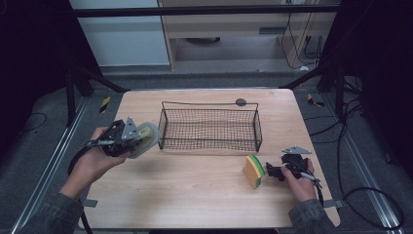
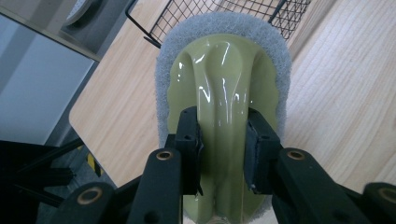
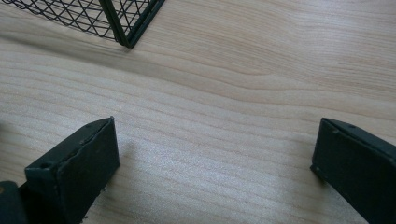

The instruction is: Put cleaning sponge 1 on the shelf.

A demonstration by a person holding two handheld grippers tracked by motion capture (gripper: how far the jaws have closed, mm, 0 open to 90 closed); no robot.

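1. A scrubbing pad (image 2: pixel 224 70) with a glossy olive-green handle and grey abrasive base sits pinched by its handle ridge in the left hand-held gripper (image 2: pixel 223 149), held clear above the desk (image 1: pixel 195 195) just beside the left end of the wire basket (image 1: pixel 210 129).
2. The basket stands empty at the middle of the desk, so the pad appears lifted but not yet dropped in.
3. A yellow-and-green sponge (image 1: pixel 253 170) stands on edge near the basket's right front corner, untouched.
4. The right hand-held gripper (image 1: pixel 273 171) rests low just beside that sponge, jaws spread wide over bare wood.
5. By the look of it, one item is midway to the basket and the other waits.
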